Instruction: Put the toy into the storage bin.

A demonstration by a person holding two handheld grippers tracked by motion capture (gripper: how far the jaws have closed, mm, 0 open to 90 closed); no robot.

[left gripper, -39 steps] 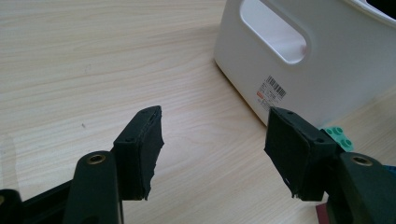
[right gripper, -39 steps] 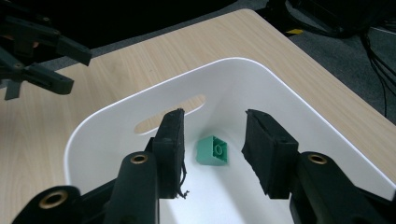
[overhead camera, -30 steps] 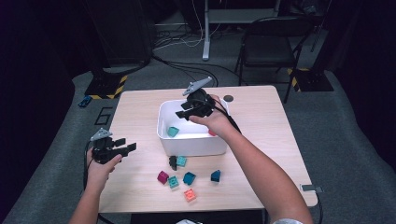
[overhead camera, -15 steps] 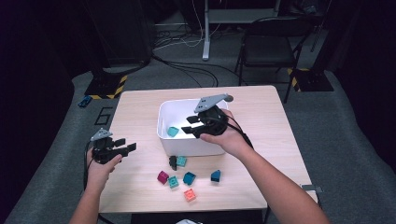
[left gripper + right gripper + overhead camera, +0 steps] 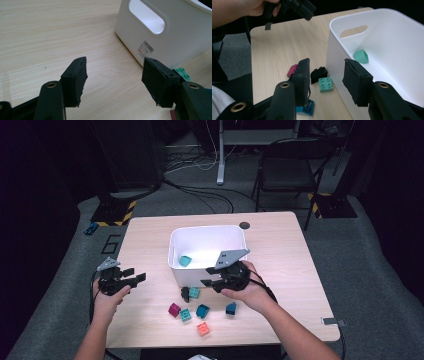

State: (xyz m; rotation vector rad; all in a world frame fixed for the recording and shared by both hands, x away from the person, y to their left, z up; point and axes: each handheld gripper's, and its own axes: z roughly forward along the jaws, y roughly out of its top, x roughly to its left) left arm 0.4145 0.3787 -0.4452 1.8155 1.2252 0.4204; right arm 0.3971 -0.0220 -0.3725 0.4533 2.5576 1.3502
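Work in hand looks like moving toy bricks off the light wooden bench (image 5: 280, 255) into the white plastic bin (image 5: 176, 245), centre of the high view. One teal brick (image 5: 185, 261) already lies inside, at the bin's left wall. The right gripper (image 5: 209, 283) sits at the bin's near rim w/ its fingers (image 5: 302, 75) part-spread and nothing between them; they've just been opening a bit. Next likely target, my guess: the small black brick (image 5: 319, 74) and the mint four-stud brick (image 5: 325, 84), touching or nearly so, just in front of the bin's near wall. In the right gripper view both lie beyond and below the fingertips, roughly in line w/ the gap; the black one's long axis runs across the frame, so a grip across its short side seems right. In the high view, a magenta brick (image 5: 174, 309), a dark-teal brick (image 5: 202, 311), a blue brick (image 5: 230, 308) and an orange brick (image 5: 203, 328) are scattered lower centre. The left gripper (image 5: 135, 278) is well apart at the left, fingers (image 5: 75, 80) spread, empty, so the right hand is much nearer.
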